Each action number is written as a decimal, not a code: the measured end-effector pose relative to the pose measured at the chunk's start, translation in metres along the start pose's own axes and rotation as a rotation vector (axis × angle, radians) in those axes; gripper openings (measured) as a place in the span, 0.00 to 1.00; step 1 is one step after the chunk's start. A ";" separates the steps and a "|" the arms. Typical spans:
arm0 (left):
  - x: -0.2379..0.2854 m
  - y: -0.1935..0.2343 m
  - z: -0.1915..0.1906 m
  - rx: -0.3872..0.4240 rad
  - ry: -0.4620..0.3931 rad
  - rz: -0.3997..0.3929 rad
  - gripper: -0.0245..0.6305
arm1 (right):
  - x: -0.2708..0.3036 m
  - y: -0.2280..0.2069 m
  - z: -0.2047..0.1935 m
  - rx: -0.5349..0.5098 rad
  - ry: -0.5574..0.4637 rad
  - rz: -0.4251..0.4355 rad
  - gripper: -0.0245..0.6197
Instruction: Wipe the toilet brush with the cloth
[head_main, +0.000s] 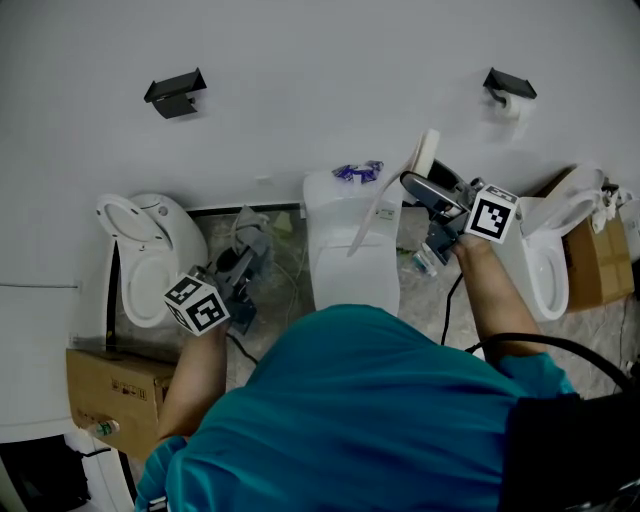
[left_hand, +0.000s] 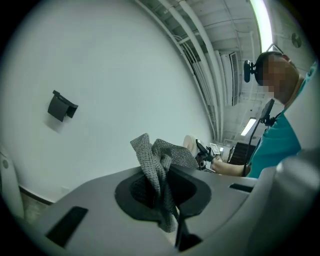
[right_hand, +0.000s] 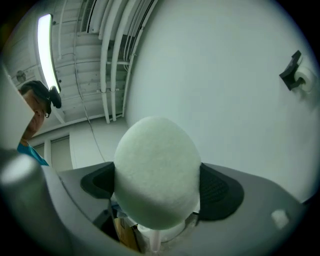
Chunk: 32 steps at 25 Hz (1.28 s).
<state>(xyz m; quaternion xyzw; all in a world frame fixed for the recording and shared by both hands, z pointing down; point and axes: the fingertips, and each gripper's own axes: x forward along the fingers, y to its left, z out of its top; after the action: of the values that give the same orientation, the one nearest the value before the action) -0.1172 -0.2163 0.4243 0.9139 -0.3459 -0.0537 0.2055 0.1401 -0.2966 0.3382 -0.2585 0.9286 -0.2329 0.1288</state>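
- A plain white wall (head_main: 320, 60) is filling the background, and a mottled grey floor (head_main: 415, 305) is showing below it, with cables trailing across it.
- Three white toilets are standing along the wall — the left toilet (head_main: 150, 245), the middle toilet (head_main: 350, 235) and the right toilet (head_main: 545, 255).
- Two black fittings are hanging on the wall: the left holder (head_main: 175, 93) and the right holder (head_main: 508, 85), which is carrying a paper roll.
- Two boxes are sitting on the floor, the left cardboard box (head_main: 110, 385) and the right cardboard box (head_main: 598, 260).
- The left tool (left_hand: 162, 190) is gripping the one grey cloth (left_hand: 160, 160), which is bunching up out of its closed jaws.
- The right tool (right_hand: 157, 185) is clamping wide on the white head of the single toilet brush (right_hand: 156, 170), between the middle and right toilets — well apart from the cloth.
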 end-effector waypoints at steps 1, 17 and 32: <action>0.001 0.004 0.002 0.021 0.000 0.025 0.09 | 0.000 -0.005 -0.005 -0.016 0.020 -0.024 0.79; 0.015 0.039 0.061 0.197 -0.049 0.181 0.09 | -0.024 -0.024 0.005 -0.188 0.059 -0.194 0.79; 0.016 0.037 0.073 0.212 -0.085 0.154 0.09 | -0.027 -0.014 0.024 -0.270 0.033 -0.218 0.79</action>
<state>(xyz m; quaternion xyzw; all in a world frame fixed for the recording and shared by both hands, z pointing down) -0.1456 -0.2767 0.3739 0.8982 -0.4270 -0.0394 0.0965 0.1776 -0.3014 0.3281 -0.3687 0.9200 -0.1228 0.0515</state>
